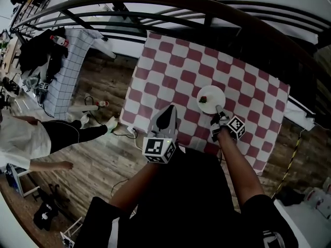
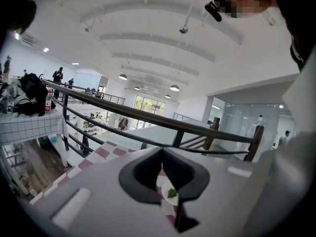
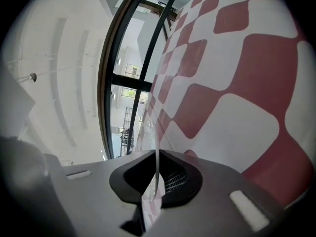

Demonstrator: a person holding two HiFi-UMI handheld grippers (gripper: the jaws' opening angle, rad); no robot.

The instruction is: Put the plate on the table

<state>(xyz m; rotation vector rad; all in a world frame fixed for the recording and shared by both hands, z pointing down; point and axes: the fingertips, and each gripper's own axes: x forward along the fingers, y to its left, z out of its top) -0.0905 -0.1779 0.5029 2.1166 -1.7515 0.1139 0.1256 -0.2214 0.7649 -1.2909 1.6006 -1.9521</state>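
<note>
Pinching plate [image 1: 212, 94] rim w/ R gripper [image 1: 217, 109], over checkered table [image 1: 170, 71].

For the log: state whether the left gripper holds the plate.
No; the right gripper's jaws clamp the plate's rim.

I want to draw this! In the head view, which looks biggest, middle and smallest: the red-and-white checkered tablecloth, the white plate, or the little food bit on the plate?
1. Checkered tablecloth, by far the biggest.
2. White plate.
3. Food bit, tiny.
</note>
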